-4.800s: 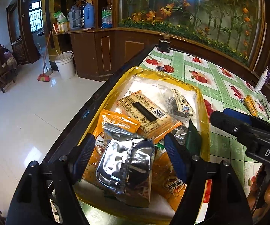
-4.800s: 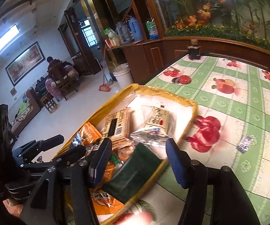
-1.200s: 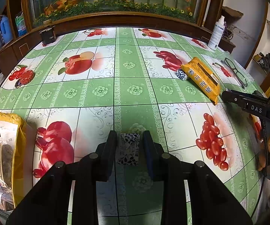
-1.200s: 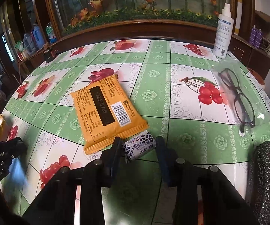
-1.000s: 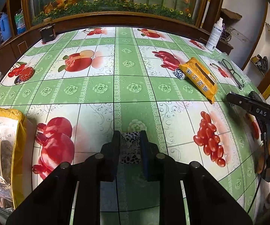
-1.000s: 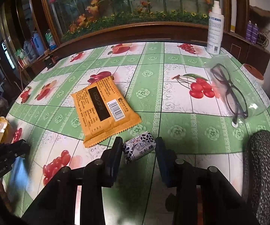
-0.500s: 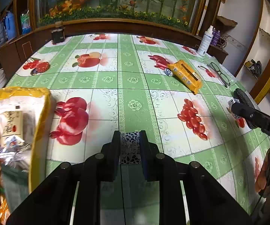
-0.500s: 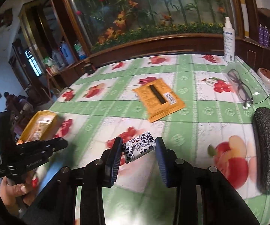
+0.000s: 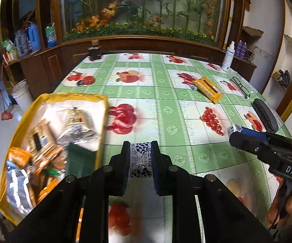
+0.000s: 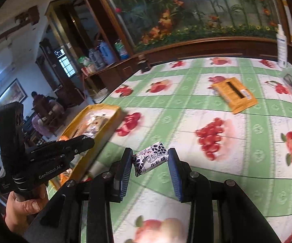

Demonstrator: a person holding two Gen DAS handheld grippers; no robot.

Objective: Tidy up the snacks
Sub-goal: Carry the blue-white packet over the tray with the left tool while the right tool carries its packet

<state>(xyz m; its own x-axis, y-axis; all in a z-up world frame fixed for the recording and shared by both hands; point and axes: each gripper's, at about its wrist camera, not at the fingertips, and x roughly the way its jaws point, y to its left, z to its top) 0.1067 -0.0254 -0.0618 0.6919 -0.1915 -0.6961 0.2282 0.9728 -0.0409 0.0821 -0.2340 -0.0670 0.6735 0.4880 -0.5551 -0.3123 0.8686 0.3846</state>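
My left gripper [image 9: 140, 158] is shut on a small black-and-white wrapped candy [image 9: 141, 159], held above the table just right of the yellow tray [image 9: 102, 119]. The tray holds several snack packets. My right gripper [image 10: 150, 160] is shut on a similar black-and-white candy [image 10: 150, 160], held above the table to the right of the tray [image 10: 113, 121]. The right gripper also shows in the left wrist view [image 9: 236, 133], and the left gripper in the right wrist view [image 10: 85, 141]. An orange snack packet [image 9: 206, 89] lies at the far right of the table, also seen in the right wrist view [image 10: 234, 96].
Glasses [image 9: 240, 86], a black case [image 9: 265, 115] and a white spray bottle [image 9: 228, 56] sit along the table's right side. A dark jar [image 9: 94, 50] stands at the far edge. A tiny candy [image 9: 192, 87] lies beside the orange packet. The tray sits at the table's left edge.
Both grippers have lifted their candies and carried them left, toward the yellow tray. The tray now fills more of the left wrist view.
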